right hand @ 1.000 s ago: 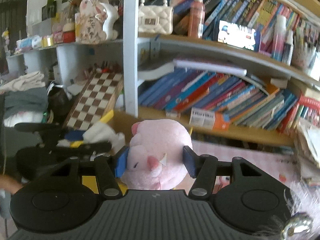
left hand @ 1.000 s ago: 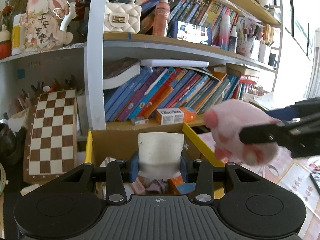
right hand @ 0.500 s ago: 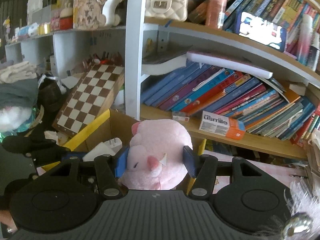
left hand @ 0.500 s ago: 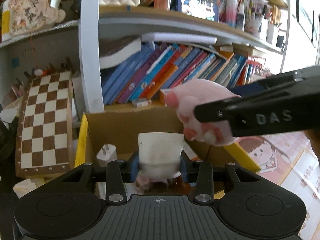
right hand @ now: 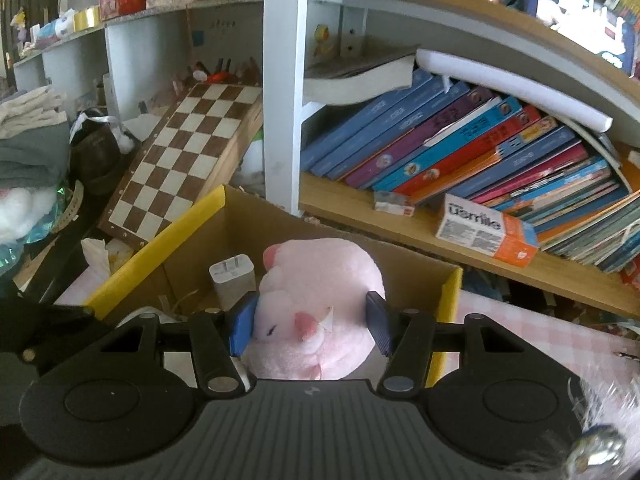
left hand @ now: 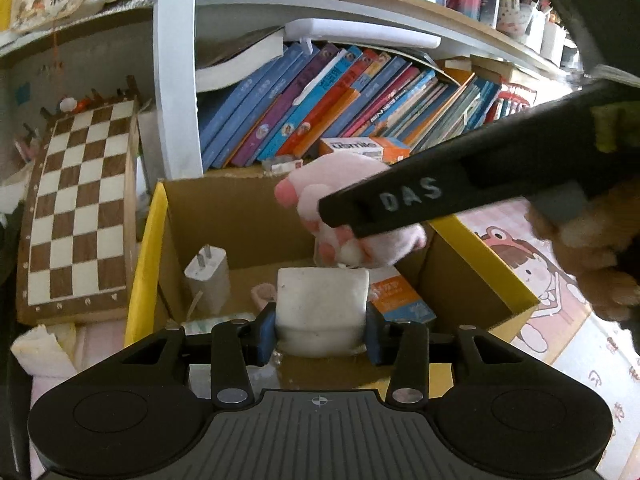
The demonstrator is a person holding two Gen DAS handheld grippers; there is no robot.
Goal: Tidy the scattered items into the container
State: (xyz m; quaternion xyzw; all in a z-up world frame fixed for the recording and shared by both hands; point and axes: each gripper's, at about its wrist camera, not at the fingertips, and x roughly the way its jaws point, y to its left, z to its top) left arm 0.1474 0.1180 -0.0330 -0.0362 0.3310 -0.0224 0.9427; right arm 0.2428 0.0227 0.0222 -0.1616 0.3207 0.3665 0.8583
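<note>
The right gripper (right hand: 311, 322) grasps the pink plush toy (right hand: 320, 304) over the cardboard box (left hand: 240, 208) (yellow-edged flaps). The left gripper (left hand: 321, 326) is clenched on a white block (left hand: 322, 306) above the box, near a white charger (left hand: 208, 276) inside.

In the left wrist view, the right gripper's black finger (left hand: 460, 196) crosses the middle of the frame and covers most of the pink plush (left hand: 344, 184). The white block (left hand: 322, 308) hides the box floor behind it and part of an orange packet (left hand: 400, 300). At lower right of the right wrist view, a furry, shiny thing (right hand: 596, 444) is blurred and cut by the edge. Book spines (right hand: 460, 148) carry print too small to read.
</note>
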